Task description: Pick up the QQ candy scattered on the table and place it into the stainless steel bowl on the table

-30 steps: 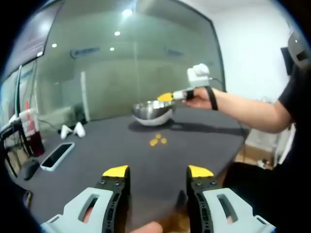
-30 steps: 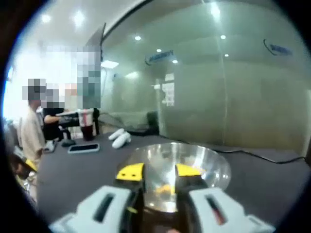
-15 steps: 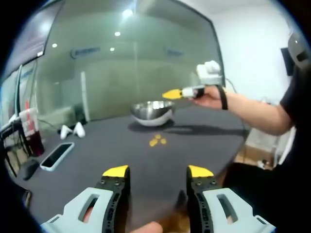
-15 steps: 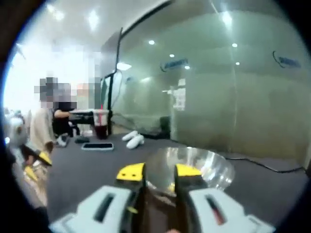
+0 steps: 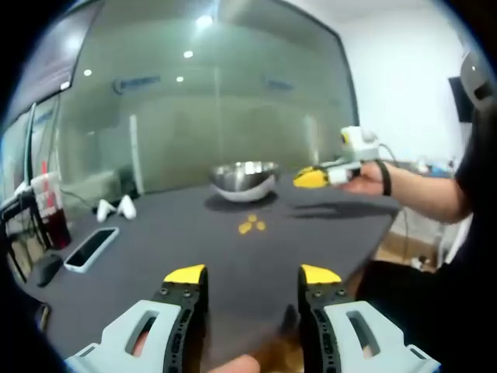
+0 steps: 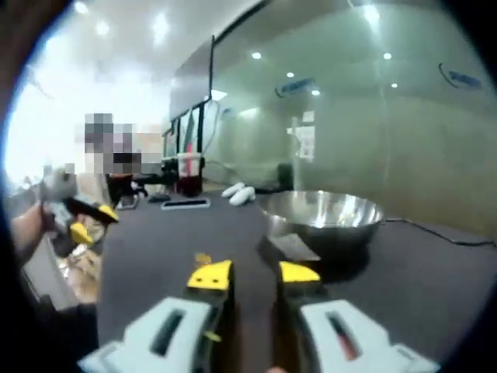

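The stainless steel bowl (image 5: 245,179) stands on the dark table (image 5: 155,264), with a few yellow QQ candies (image 5: 250,225) lying in front of it. My left gripper (image 5: 252,276) hovers open over the near table edge, nothing between its jaws. My right gripper (image 5: 314,178), held by a hand, hangs right of the bowl, low over the table. In the right gripper view, my right gripper (image 6: 255,273) has a narrow gap between its jaws and holds nothing. The bowl (image 6: 326,214) sits just ahead of it, and one candy (image 6: 203,258) lies near its left jaw.
A phone (image 5: 92,249), two white objects (image 5: 116,208) and a red drink cup (image 5: 50,221) sit at the table's left side. A glass wall runs behind the table. A person's arm (image 5: 419,186) reaches in from the right. People stand at the far end (image 6: 109,167).
The right gripper has drawn back from above the bowl and dropped lower toward the table, to the bowl's right. The left gripper has stayed still.
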